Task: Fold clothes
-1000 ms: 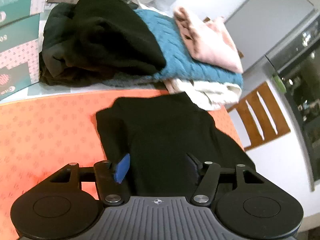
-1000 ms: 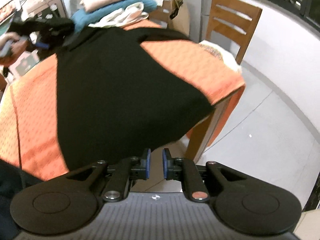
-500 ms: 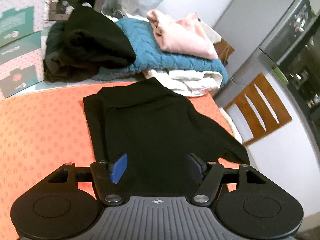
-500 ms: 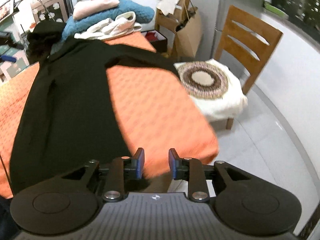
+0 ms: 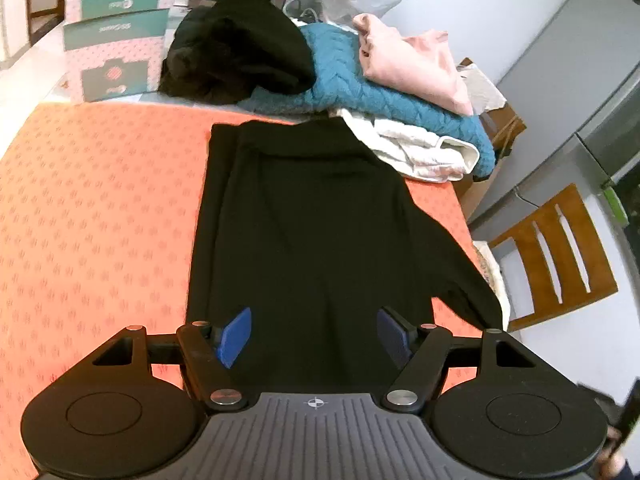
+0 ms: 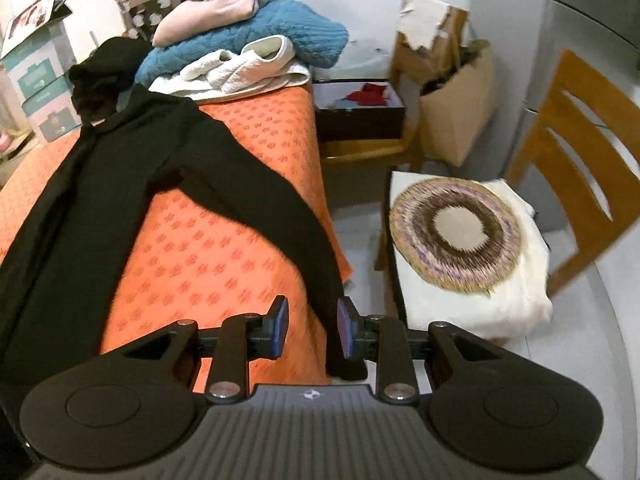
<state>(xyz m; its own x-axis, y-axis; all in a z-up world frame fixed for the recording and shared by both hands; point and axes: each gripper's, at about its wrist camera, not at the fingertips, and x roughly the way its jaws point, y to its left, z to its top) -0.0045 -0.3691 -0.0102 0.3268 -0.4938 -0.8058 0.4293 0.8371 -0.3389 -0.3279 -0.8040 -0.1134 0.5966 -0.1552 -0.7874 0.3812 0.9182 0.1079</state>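
Note:
A black long-sleeved garment (image 5: 304, 220) lies flat and lengthwise on the orange tablecloth (image 5: 100, 208). My left gripper (image 5: 314, 332) hovers open over its near part, with only flat cloth showing between the blue pads. In the right wrist view the garment (image 6: 80, 208) stretches off to the left. Its sleeve (image 6: 280, 224) runs diagonally to the table's right edge and hangs over it. My right gripper (image 6: 312, 328) is open with a narrow gap. The hanging sleeve shows in that gap, close to the right pad, and is not pinched.
At the table's far end is a pile: a black heap (image 5: 240, 52), a teal knit (image 5: 360, 88), a pink top (image 5: 416, 68) and a white garment (image 5: 420, 148). A wooden chair (image 6: 580, 152) with a round woven mat (image 6: 456, 232) stands right of the table. Boxes (image 5: 116, 24) stand at the back left.
My left gripper drew back from the pile along the garment, its jaws a little wider. My right gripper swung right from the garment's hem to the hanging sleeve, and its jaws opened.

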